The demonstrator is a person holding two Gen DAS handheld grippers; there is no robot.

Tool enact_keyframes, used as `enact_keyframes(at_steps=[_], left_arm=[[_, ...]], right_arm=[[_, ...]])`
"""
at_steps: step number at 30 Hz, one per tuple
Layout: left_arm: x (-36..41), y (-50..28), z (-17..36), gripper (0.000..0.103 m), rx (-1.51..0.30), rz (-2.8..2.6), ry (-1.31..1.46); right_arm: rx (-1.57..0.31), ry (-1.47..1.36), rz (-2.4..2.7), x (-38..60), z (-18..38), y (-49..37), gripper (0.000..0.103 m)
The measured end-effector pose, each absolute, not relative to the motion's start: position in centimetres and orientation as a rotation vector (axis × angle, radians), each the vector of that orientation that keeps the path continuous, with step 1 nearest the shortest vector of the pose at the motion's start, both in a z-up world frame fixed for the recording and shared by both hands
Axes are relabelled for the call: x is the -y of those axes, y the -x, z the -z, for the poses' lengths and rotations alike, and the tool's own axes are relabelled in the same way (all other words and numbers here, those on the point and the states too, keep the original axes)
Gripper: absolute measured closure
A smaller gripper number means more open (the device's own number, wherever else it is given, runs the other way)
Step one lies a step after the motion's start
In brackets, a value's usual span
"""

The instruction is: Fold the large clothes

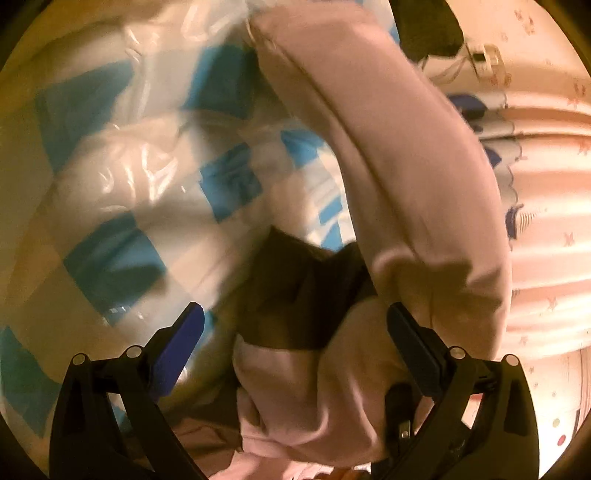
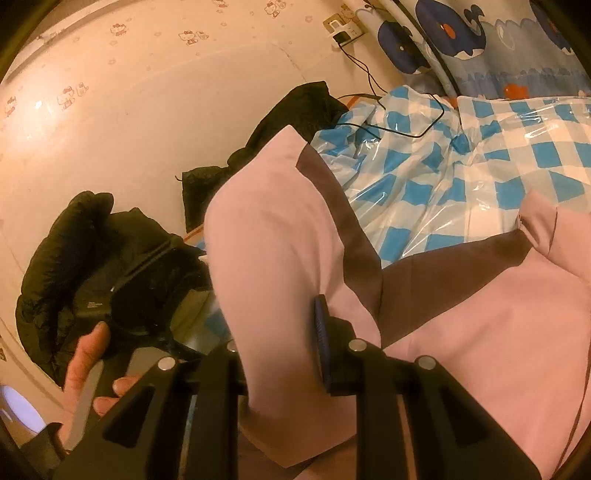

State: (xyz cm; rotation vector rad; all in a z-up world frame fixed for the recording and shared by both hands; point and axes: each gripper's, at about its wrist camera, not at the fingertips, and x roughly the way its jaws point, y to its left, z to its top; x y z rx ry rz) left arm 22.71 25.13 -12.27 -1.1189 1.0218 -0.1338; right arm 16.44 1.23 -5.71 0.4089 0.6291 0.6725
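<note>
A large pink garment with dark brown panels (image 2: 480, 325) lies over a blue-and-white checked plastic sheet (image 2: 461, 155). In the right wrist view a thick fold of the pink cloth (image 2: 266, 251) rises between the fingers, and my right gripper (image 2: 280, 343) is shut on it; its left finger is hidden behind the cloth. In the left wrist view the pink garment (image 1: 388, 147) hangs in a long band across the frame. My left gripper (image 1: 295, 332) has its jaws wide apart, with bunched pink and brown cloth (image 1: 314, 387) between them, not pinched.
A black puffer jacket (image 2: 96, 266) lies at the left by the wall. A black cable (image 2: 399, 110) runs from a wall socket (image 2: 343, 29) over the sheet. A whale-print cushion (image 2: 461, 37) stands at the back. A pink patterned curtain or wall (image 1: 546, 184) is at the right.
</note>
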Motion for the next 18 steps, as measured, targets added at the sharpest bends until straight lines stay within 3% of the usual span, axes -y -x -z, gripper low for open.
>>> enact_keyframes(at_steps=[18], left_arm=[[-23.4, -25.6, 17.8, 0.008, -1.019, 0.183, 1.409]], right_arm=[[-0.639, -0.587, -0.701, 2.3, 7.4, -16.7, 0.082]])
